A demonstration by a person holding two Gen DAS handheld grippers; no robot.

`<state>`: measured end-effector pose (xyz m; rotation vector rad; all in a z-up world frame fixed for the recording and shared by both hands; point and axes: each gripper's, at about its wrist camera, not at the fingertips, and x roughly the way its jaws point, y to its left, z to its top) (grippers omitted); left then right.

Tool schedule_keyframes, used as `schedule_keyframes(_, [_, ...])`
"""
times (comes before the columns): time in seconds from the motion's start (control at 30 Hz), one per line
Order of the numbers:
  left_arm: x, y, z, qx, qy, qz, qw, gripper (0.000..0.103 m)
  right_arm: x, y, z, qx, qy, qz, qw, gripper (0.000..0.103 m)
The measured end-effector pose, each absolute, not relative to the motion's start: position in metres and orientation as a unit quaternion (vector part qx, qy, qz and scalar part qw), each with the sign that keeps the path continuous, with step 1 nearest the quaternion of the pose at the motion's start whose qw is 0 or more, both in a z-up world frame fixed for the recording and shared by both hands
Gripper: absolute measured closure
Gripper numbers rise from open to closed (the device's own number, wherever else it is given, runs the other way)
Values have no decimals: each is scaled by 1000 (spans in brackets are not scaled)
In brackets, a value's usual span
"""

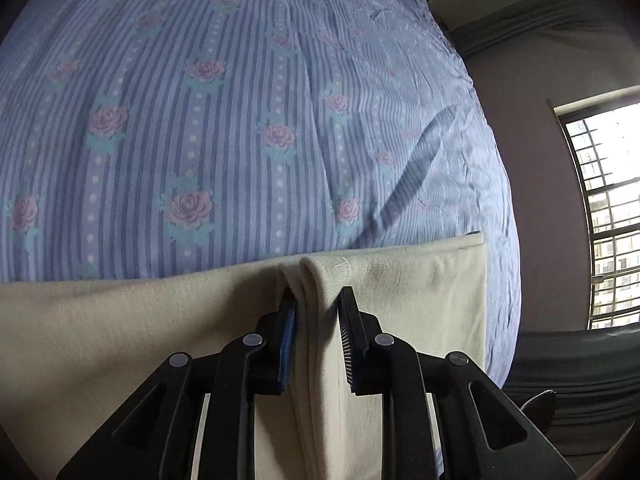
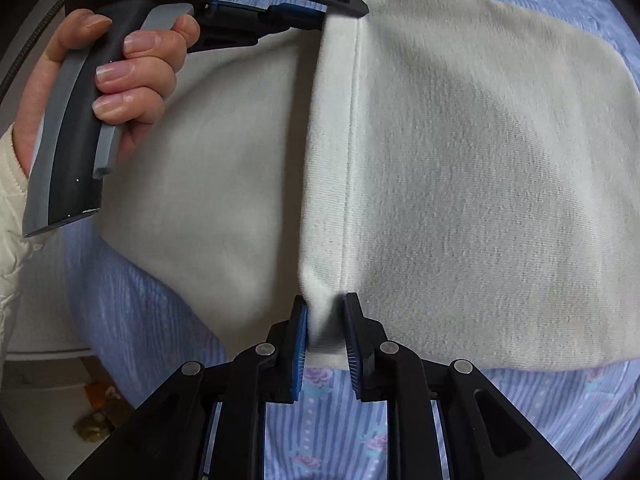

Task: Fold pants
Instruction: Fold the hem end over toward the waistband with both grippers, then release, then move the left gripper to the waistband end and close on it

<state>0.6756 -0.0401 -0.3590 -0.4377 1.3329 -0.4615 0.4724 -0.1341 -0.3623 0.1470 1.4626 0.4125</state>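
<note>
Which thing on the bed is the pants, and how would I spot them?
Look at the big bed with the blue striped rose sheet. The pants lie flat on it, pinched by both grippers. They're the only plain cream cloth there, with no pattern.

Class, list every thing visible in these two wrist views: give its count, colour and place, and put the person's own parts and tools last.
Cream knit pants: one, cream, spread on the bed, a ridge pinched up at both edges.
Striped floral bedsheet: one, blue with pink roses, covering the bed.
Barred window: one, bright, in the right wall.
Dark cushion: one, grey-green, below the window.
Left gripper: one, black with blue pads, shut on the far edge.
Right gripper: one, black, shut on the near edge.
Left hand: one, cream sleeve, holding the grey handle.
</note>
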Motion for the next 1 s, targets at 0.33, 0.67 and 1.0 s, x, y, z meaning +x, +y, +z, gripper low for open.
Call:
schedule_keyframes(0.33, [641,-3,-269,-46,529,-143,835,44,456,-130,-316,77,652,204,726,48])
schedule_keyframes(0.67, [510,78,-191,0,483,-54,874,26,424,-139,-206,22,565,192,802,35])
schedule_keyframes(1.0, [401,155,-204,-104,502,33,858,17,427,-72,-160,-19,523,224,822,29])
